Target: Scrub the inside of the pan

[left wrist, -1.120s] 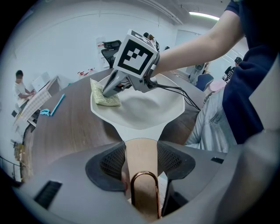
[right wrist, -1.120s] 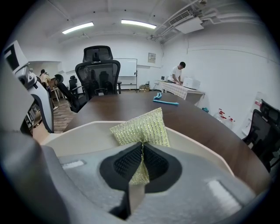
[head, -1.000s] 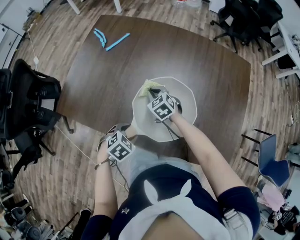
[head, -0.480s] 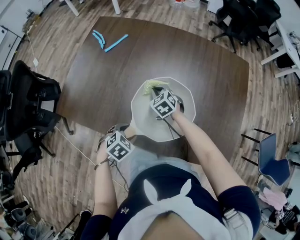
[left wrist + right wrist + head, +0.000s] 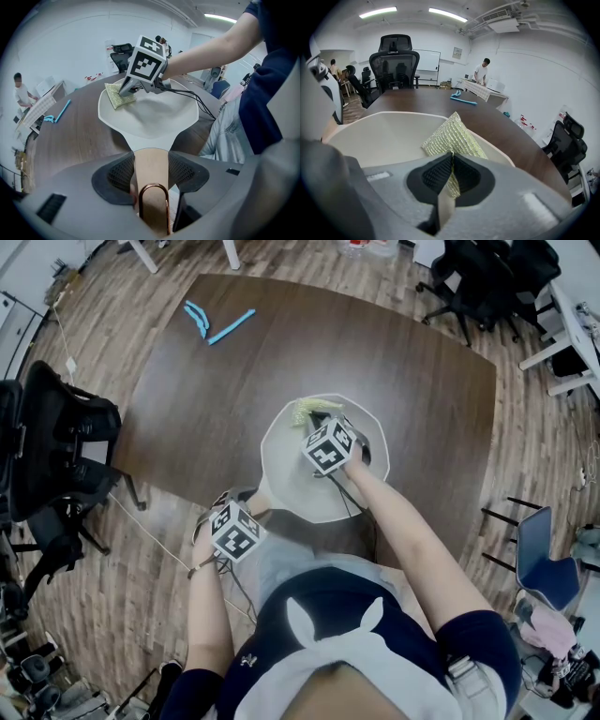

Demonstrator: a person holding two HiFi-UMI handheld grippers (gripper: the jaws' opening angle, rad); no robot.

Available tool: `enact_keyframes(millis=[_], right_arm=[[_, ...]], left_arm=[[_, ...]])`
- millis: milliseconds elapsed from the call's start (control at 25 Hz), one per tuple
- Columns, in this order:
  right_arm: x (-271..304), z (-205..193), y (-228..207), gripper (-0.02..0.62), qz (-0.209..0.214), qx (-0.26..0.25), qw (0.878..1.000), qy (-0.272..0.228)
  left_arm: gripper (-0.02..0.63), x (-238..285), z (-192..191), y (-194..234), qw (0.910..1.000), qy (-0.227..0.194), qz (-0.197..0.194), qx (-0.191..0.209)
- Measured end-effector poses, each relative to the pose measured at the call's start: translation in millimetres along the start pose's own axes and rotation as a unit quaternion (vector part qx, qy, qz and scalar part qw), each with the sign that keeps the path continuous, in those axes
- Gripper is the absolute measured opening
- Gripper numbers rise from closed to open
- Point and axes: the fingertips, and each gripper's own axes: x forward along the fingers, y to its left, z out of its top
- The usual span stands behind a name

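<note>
A cream pan with an angular rim sits at the near edge of the dark table. My left gripper is shut on its tan handle, which has a copper loop at the end. My right gripper is shut on a yellow-green scouring pad. It presses the pad against the pan's far inner wall, just below the rim. In the right gripper view the pad sticks out ahead of the closed jaws over the pan's inside. From the left gripper view the pad lies at the far left of the pan.
Blue tools lie at the table's far left corner. A black office chair stands left of the table and more chairs at the far right. A person stands by a distant desk. The table's near edge runs under the pan handle.
My right gripper has slid a little to the right along the pan's far wall with the pad in it. The left gripper and the handle have stayed put.
</note>
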Motion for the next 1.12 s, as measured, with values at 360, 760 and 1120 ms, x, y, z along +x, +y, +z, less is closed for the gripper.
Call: enact_keyframes(millis=[360, 760, 1120], right_arm=[[-3, -9, -10, 0.011, -0.026, -0.002, 0.999, 0.023], [-9, -22, -25, 0.011, -0.057, -0.005, 0.997, 0.046], [-12, -31, -31, 0.011, -0.087, -0.044, 0.991, 0.094]], left_arm=[[0.224, -1, -1, -1, 1.0, -0.002, 0.002, -0.002], [0.224, -2, 1, -2, 1.0, 0.0, 0.003, -0.003], [0.224, -1, 0, -3, 1.0, -0.001, 0.006, -0.005]])
